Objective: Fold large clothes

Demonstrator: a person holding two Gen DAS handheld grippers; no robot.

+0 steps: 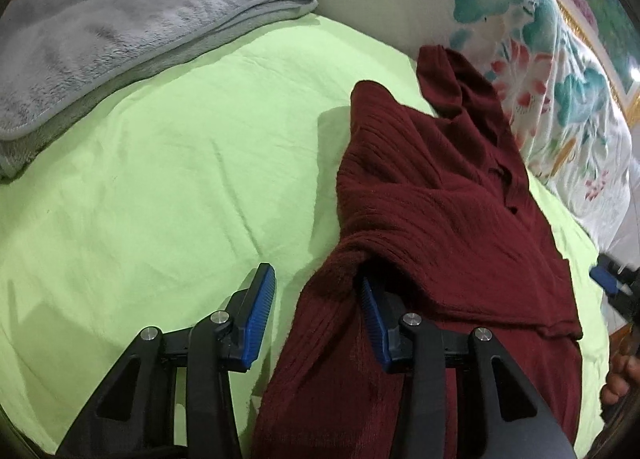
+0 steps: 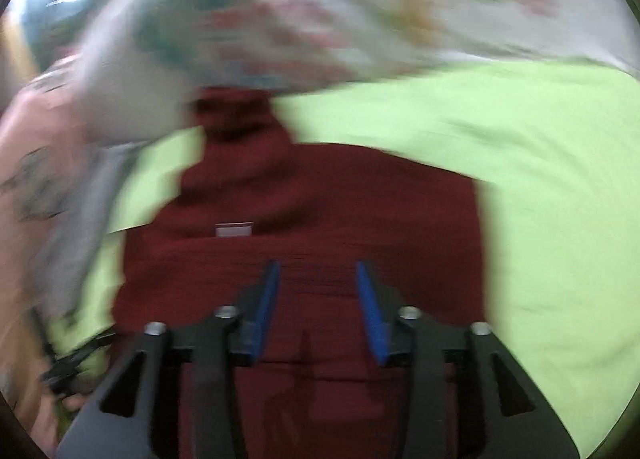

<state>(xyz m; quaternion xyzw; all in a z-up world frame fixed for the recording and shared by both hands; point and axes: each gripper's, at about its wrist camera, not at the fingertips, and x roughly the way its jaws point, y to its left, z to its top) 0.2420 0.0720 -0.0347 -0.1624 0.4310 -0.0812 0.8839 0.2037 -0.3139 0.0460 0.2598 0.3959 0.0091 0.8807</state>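
Mid-fold: both grippers' fingers released, left gripper (image 1: 316, 311) straddling sweater (image 1: 432, 219) edge; next, clench and fold across the bed (image 1: 160, 179)

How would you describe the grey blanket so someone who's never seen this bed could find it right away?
Start from the lime-green bedsheet that covers the bed. In the left wrist view, the grey blanket lies folded at the sheet's far left, well apart from the dark red sweater spread on the right. It is the only plain grey, fleecy piece, with a stitched edge, unlike the ribbed sweater or the floral quilt.
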